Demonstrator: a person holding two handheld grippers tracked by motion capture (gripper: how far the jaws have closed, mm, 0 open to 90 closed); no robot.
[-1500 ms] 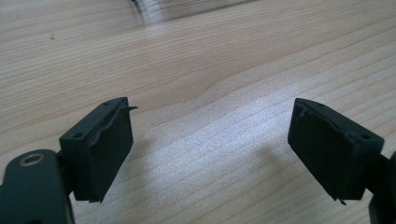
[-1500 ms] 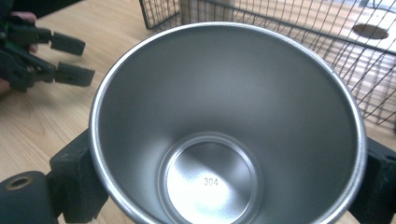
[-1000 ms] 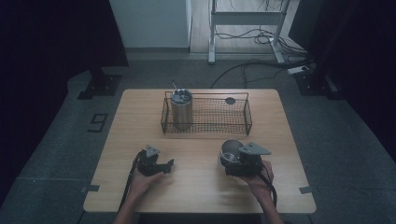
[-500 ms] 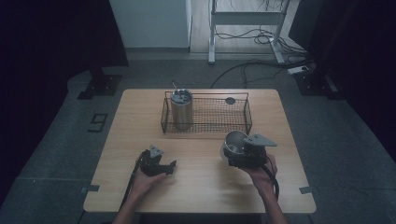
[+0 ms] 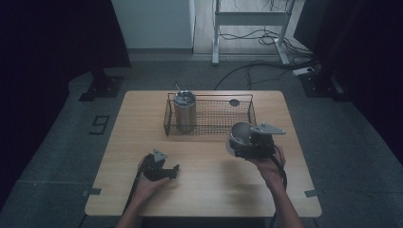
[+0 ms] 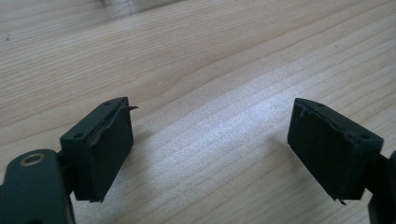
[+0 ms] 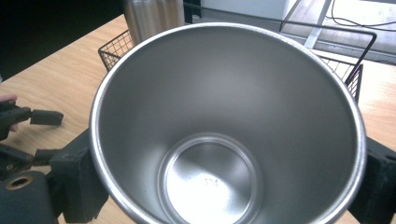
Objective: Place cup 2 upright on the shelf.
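My right gripper (image 5: 243, 145) is shut on an empty steel cup (image 5: 239, 134) and holds it tilted above the table's right half, just in front of the wire basket (image 5: 214, 124). In the right gripper view the cup's (image 7: 224, 116) shiny inside faces the camera, with a black pad (image 7: 77, 182) pressed on each side. My left gripper (image 5: 172, 171) rests on the table (image 5: 204, 190) at the front left. Its jaws (image 6: 210, 135) stand apart over bare wood with nothing between them.
The black wire basket stands at the table's back middle. A second steel tumbler (image 5: 184, 113) with a thin rod sticking out stands in its left end. A small dark round thing (image 5: 234, 102) lies at its back right. The floor beyond holds cables and a metal stand.
My right gripper has lifted the steel cup off the table and carried it a little toward the basket. The left gripper has stayed where it was.
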